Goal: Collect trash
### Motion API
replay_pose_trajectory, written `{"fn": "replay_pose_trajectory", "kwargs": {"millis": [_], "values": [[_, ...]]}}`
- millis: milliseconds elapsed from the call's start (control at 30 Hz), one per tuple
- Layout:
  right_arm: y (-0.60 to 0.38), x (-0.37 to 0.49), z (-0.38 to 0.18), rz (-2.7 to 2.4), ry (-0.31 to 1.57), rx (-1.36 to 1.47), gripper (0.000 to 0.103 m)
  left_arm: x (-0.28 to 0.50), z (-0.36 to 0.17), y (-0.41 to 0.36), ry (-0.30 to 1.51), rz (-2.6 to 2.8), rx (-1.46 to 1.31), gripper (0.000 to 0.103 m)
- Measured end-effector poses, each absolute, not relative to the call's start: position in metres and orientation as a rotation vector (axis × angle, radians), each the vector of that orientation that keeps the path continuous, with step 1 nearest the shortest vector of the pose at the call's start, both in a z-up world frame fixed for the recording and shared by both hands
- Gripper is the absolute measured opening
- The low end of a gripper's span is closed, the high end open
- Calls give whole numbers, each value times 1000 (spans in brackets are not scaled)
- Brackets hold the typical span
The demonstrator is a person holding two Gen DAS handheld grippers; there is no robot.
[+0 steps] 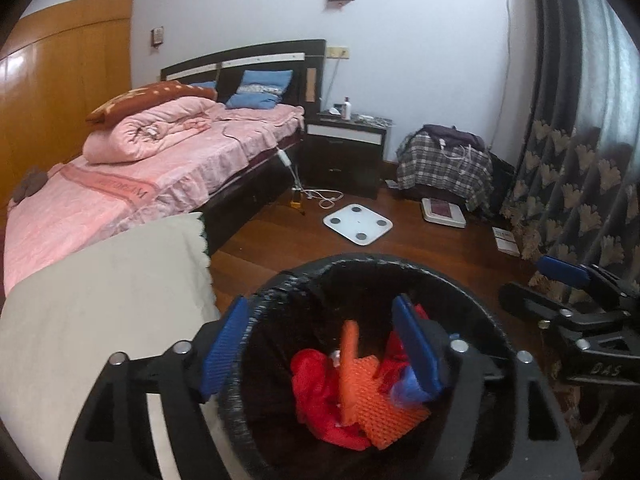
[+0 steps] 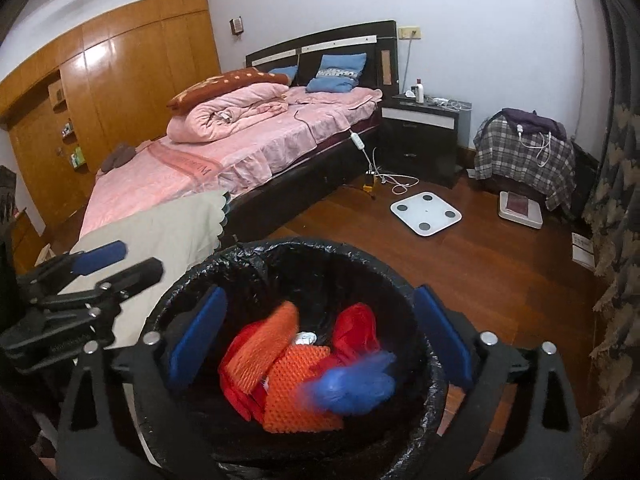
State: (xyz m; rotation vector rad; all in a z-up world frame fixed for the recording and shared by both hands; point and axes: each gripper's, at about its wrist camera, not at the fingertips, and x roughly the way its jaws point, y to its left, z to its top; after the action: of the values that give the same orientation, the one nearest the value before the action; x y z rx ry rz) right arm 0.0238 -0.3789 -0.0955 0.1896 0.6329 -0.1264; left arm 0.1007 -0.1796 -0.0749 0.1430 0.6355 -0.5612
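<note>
Trash bin (image 2: pixel 280 256), black-lined, on the wooden floor (image 2: pixel 480 272) beside the bed (image 2: pixel 240 152); holds orange netting (image 2: pixel 296 396), red bag (image 2: pixel 356 332), blue wad (image 2: pixel 352 388) (blurred). Left tongs (image 1: pixel 320 344) apart, straddling the rim; right tongs (image 2: pixel 320 344) apart above the bin.

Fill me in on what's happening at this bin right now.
A person holds a two-finger gripper in each hand over a black-lined trash bin at the foot of the bed. Both the left gripper and the right gripper are open and hold nothing. Inside the bin lie red plastic, orange foam netting and a blurred blue piece that looks just dropped. On the wood floor beyond, a white scale sits untouched.
</note>
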Motion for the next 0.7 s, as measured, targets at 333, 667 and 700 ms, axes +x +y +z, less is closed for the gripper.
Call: {"fn": "replay_pose_trajectory", "kwargs": {"millis": [333, 667, 700], "values": [[-358, 8, -74, -73, 615, 189, 97, 83, -52, -125, 592, -430, 133, 97], [-318, -12, -44, 4, 585, 150, 97, 52, -33, -90, 573, -350, 125, 97], [-314, -15, -41, 9, 580, 144, 97, 49, -30, -88, 569, -345, 124, 97]]}}
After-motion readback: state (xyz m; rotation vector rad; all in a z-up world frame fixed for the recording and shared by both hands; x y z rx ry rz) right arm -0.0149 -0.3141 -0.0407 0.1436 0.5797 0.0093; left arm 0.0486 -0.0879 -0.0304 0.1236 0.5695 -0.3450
